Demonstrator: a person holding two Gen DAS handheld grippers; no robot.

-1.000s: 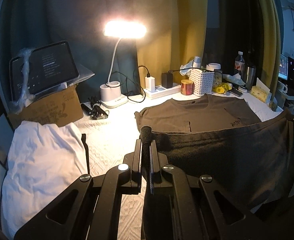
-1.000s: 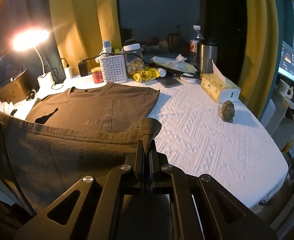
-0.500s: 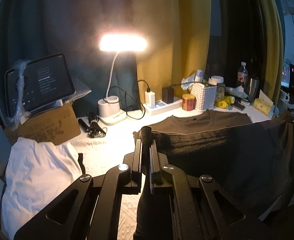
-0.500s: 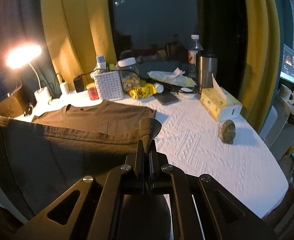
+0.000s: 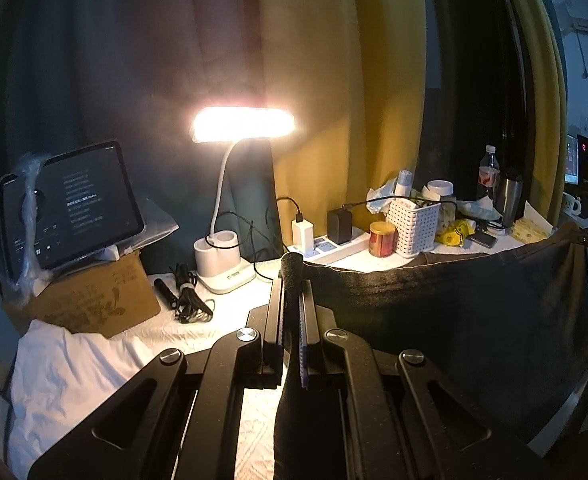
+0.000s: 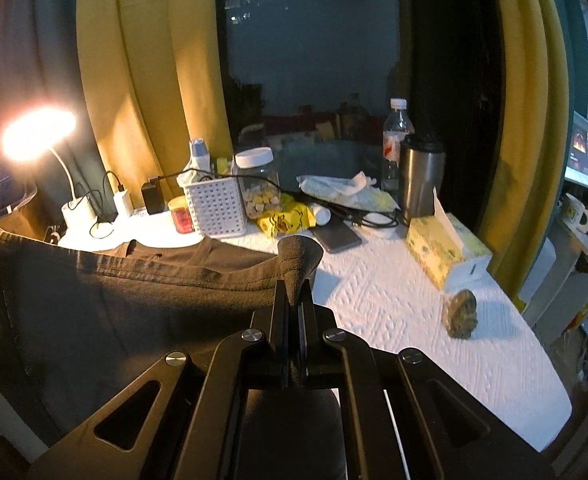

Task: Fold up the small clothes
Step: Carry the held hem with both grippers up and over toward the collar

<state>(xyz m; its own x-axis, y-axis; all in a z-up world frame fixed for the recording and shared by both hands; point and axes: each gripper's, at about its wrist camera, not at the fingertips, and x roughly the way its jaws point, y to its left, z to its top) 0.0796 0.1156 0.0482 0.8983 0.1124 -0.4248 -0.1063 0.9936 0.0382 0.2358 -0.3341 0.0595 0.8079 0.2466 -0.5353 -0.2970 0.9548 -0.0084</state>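
A dark brown T-shirt [image 5: 453, 320] hangs stretched between my two grippers, its hem edge lifted above the white tabletop. My left gripper [image 5: 292, 280] is shut on the left corner of that edge, with cloth poking out above the fingertips. In the right wrist view my right gripper [image 6: 295, 284] is shut on the other corner, and the T-shirt [image 6: 114, 300] spreads away to the left. The far part of the shirt still lies flat on the table near the white basket [image 6: 216, 210]. The hanging cloth hides most of what lies under it.
A lit desk lamp [image 5: 230, 208], a tablet [image 5: 70, 204] on a cardboard box, a power strip and cables stand at the back left. White cloth [image 5: 74, 376] lies at the left. A tissue box [image 6: 441, 248], steel tumbler [image 6: 419, 176], bottle, phone and a small brown lump [image 6: 461, 314] sit at the right.
Both grippers have risen and moved toward the back of the table with the shirt edge. More of the shirt now hangs lifted, and less of it shows flat on the table.
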